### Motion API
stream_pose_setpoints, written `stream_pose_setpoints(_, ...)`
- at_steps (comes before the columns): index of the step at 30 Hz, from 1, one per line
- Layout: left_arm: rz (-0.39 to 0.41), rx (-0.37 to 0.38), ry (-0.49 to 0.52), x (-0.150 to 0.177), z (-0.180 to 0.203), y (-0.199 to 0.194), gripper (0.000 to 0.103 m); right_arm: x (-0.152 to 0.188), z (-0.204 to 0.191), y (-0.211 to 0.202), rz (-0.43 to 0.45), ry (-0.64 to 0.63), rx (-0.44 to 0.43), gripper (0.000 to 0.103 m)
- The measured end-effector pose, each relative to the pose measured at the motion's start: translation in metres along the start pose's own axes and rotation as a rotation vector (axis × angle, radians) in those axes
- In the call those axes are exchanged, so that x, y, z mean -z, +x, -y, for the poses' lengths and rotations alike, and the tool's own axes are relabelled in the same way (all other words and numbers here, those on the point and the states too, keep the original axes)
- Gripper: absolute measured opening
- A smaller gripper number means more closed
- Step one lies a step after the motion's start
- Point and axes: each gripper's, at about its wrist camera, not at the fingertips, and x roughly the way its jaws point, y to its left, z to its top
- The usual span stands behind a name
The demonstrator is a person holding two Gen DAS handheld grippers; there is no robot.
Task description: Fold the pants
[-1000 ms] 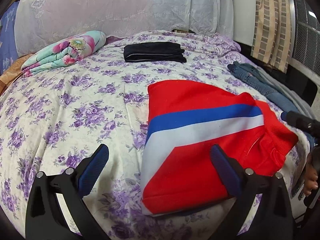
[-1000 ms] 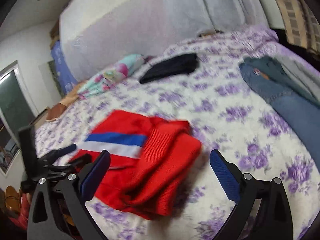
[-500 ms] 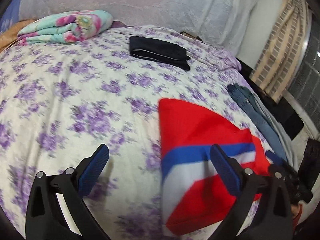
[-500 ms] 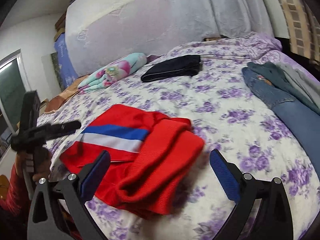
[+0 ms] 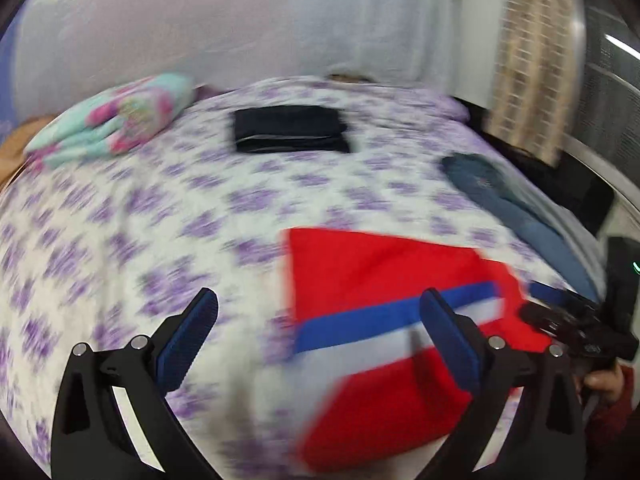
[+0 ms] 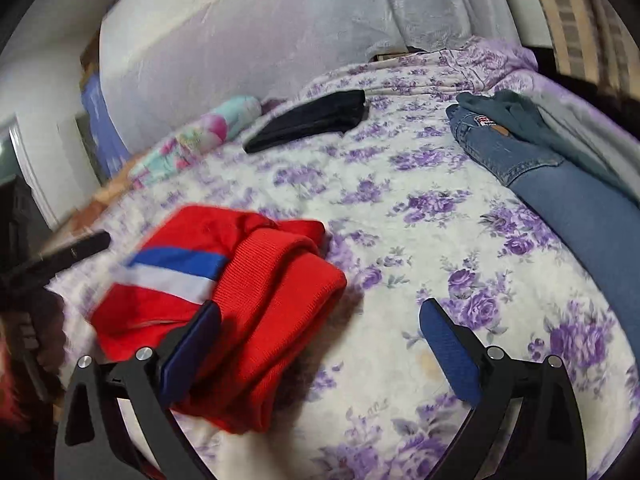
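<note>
Folded red pants (image 5: 372, 276) (image 6: 272, 300) with a blue and white stripe lie on the flowered bed near its front edge. My left gripper (image 5: 320, 340) hovers open above the bed, its right finger over the stripe and nothing held. My right gripper (image 6: 320, 344) is open too, with its left finger just over the red pants' ribbed end and the bedsheet between the fingers. The left wrist view also shows the other gripper (image 5: 576, 320) at the right edge, beside the pants. The left wrist view is blurred by motion.
A folded black garment (image 5: 290, 128) (image 6: 312, 120) lies further back on the bed. Blue jeans (image 5: 516, 208) (image 6: 560, 176) and a grey-green garment (image 6: 532, 120) lie along the right side. A rolled colourful blanket (image 5: 116, 120) (image 6: 200, 136) sits at the back left. The flowered sheet (image 6: 400, 208) stretches between them.
My left gripper has swung and tilted, blurring its view; the pants now sit lower right under its right finger. My right gripper has moved closer to the pants. Both stay open.
</note>
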Motion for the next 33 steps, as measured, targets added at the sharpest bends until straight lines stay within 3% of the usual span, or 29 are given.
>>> stream_pose_setpoints(2, 0.003, 0.048, 0.091, 0.004, 0.029, 0.003, 0.098, 0.0, 0.005, -0.002, -0.027, 0.061, -0.177, 0.088)
stream_pose_setpoints(3, 0.002, 0.056, 0.137, 0.009, 0.041, 0.007, 0.098, 0.0, 0.007, -0.001, -0.042, 0.084, -0.225, 0.083)
stream_pose_setpoints(4, 0.003, 0.046, 0.192, 0.018, 0.055, 0.012, 0.098, 0.001, 0.01, 0.002, -0.059, 0.108, -0.25, 0.071)
stream_pose_setpoints(5, 0.003, 0.018, 0.232, 0.027, 0.064, 0.017, 0.098, 0.002, 0.013, 0.005, -0.065, 0.12, -0.24, 0.059)
stream_pose_setpoints(6, -0.002, -0.013, 0.276, 0.038, 0.073, 0.024, 0.098, 0.003, 0.016, 0.009, -0.072, 0.135, -0.218, 0.055)
stream_pose_setpoints(8, 0.001, -0.049, 0.313, 0.055, 0.079, 0.032, 0.099, 0.003, 0.022, 0.016, -0.074, 0.197, -0.242, 0.052)
stream_pose_setpoints(10, 0.069, -0.072, 0.316, 0.063, 0.078, 0.026, 0.098, 0.0, 0.019, 0.019, -0.063, 0.204, -0.242, 0.047)
stream_pose_setpoints(14, 0.092, -0.065, 0.23, 0.06, 0.063, 0.02, 0.098, -0.016, 0.0, 0.017, 0.022, 0.089, -0.166, 0.011)
stream_pose_setpoints(19, 0.157, -0.072, 0.077, 0.047, 0.045, 0.011, 0.098, -0.057, -0.023, 0.014, 0.072, -0.044, -0.176, 0.009)
stream_pose_setpoints(21, 0.102, -0.069, 0.067, 0.046, 0.045, 0.02, 0.098, -0.059, -0.013, 0.023, 0.038, -0.044, -0.156, 0.009)
stream_pose_setpoints(22, 0.065, -0.068, 0.084, 0.047, 0.048, 0.026, 0.098, -0.056, -0.005, 0.028, 0.014, -0.026, -0.142, 0.011)
stream_pose_setpoints(25, 0.071, -0.113, 0.211, 0.053, 0.068, 0.028, 0.098, -0.031, 0.03, 0.041, -0.054, 0.142, -0.122, 0.013)
stream_pose_setpoints(27, 0.081, -0.134, 0.27, 0.054, 0.077, 0.025, 0.098, -0.032, 0.03, 0.026, -0.002, 0.152, -0.131, 0.013)
stream_pose_setpoints(30, 0.126, -0.138, 0.314, 0.041, 0.082, 0.011, 0.098, -0.044, 0.007, -0.007, 0.126, 0.046, -0.076, 0.016)
stream_pose_setpoints(31, 0.14, -0.138, 0.316, 0.034, 0.082, 0.007, 0.098, -0.046, -0.001, -0.011, 0.135, 0.016, -0.098, 0.02)
stream_pose_setpoints(32, 0.151, -0.137, 0.322, 0.026, 0.082, 0.003, 0.098, -0.047, -0.014, -0.013, 0.125, -0.024, -0.145, 0.038)
stream_pose_setpoints(33, 0.163, -0.14, 0.329, 0.014, 0.082, 0.0, 0.098, -0.045, -0.025, -0.011, 0.104, -0.058, -0.196, 0.048)
